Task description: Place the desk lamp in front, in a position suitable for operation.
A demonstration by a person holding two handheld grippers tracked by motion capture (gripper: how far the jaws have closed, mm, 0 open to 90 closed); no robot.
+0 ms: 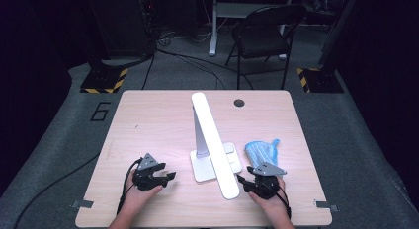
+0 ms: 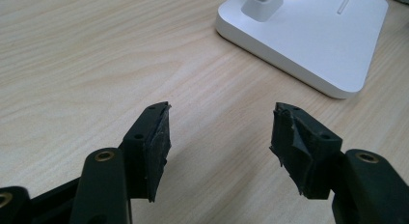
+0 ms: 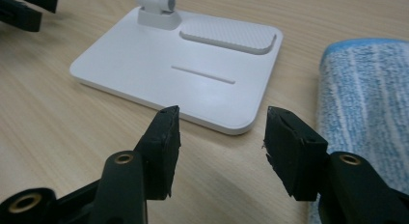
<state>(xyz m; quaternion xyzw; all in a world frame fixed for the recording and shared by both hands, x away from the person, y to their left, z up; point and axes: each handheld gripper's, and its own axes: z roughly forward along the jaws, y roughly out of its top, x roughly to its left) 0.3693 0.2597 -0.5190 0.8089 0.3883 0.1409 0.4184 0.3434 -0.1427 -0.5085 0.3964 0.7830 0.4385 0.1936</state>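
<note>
My left gripper [image 1: 167,177] and right gripper [image 1: 243,180] both rest low near the table's [image 1: 148,115] front edge, jaws spread apart with nothing between them. Between them stands the white desk lamp [image 1: 212,140], its base [image 3: 193,84] just ahead of my right jaws. The blue cloth [image 1: 262,150] lies beside the base, at my right. Bare tabletop stretches leftward and beyond.

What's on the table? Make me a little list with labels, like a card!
Table: light wood
Lamp: white desk lamp, long head tilted toward the person, flat base on the table
Cloth: blue striped cloth, lying right of the lamp base
Left gripper: jaws open, nothing between them, left of the lamp base
Right gripper: jaws open, nothing between them, pointing at the lamp base, cloth beside it
Hole: small dark round one near the far edge
</note>
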